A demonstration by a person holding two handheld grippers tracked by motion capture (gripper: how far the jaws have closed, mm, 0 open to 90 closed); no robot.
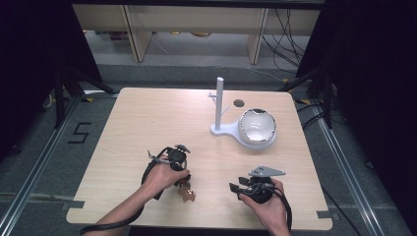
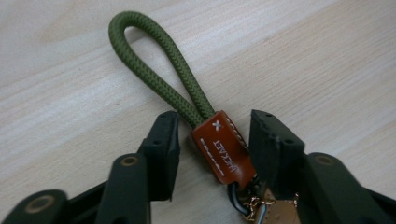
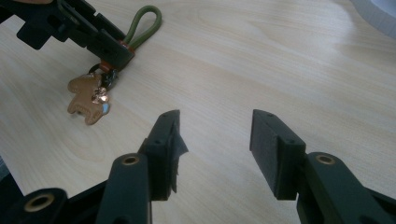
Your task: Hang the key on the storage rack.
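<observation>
A keychain lies on the wooden table: an olive green cord loop, a brown leather tab and a tan figure-shaped charm. My left gripper straddles the leather tab. A gap shows beside the left jaw, and the right jaw stands close to the tab's edge, so the pads are not pressing. In the high view the left gripper points down at the keychain near the table's front edge. My right gripper stands open with only bare wood between its jaws; in the high view the right gripper points left.
A white stand with an upright post rises at the back right. A shiny white bowl rests beside it on its base. A small round hole sits in the tabletop behind them.
</observation>
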